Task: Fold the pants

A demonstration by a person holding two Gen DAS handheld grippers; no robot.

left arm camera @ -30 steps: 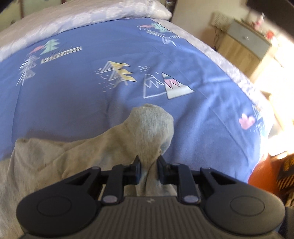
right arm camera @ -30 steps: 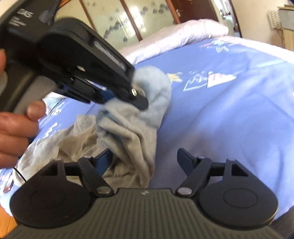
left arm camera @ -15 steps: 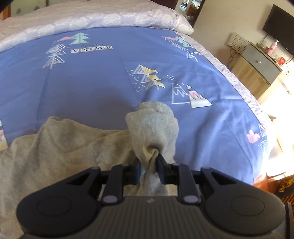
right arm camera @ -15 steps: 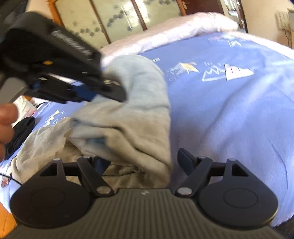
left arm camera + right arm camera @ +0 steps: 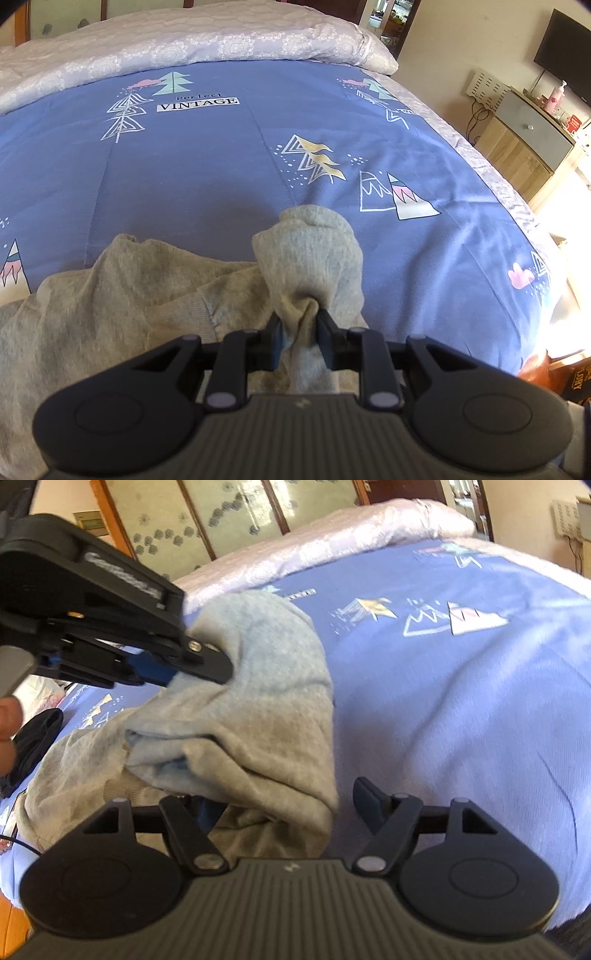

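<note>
Blue bedding printed with trees and mountains covers the bed [image 5: 207, 184], with a pale patterned quilt [image 5: 192, 44] bunched along its far edge. On it lie the grey pants [image 5: 122, 295], rumpled and spread to the left in the left wrist view.

From the left tool [image 5: 298, 334] outward: its two fingers are clamped on a gathered pinch of the pants, and the cloth just past the pinch balloons into a rounded hump that stands up off the bed. In the right wrist view the same left tool [image 5: 218, 666] comes in from the upper left, biting the raised fold, with part of the person's left hand [image 5: 7, 723] at the frame edge.

The right tool [image 5: 284, 805] has its fingers spread wide apart. The hanging fold of the pants [image 5: 258, 723] droops between them, over the left finger, while the right finger sits clear of the cloth above the blue cover.

Beyond the bed, a wooden cabinet [image 5: 524, 147] stands against the wall on the right, and sliding doors [image 5: 240, 506] with a floral pattern stand behind the quilt.
</note>
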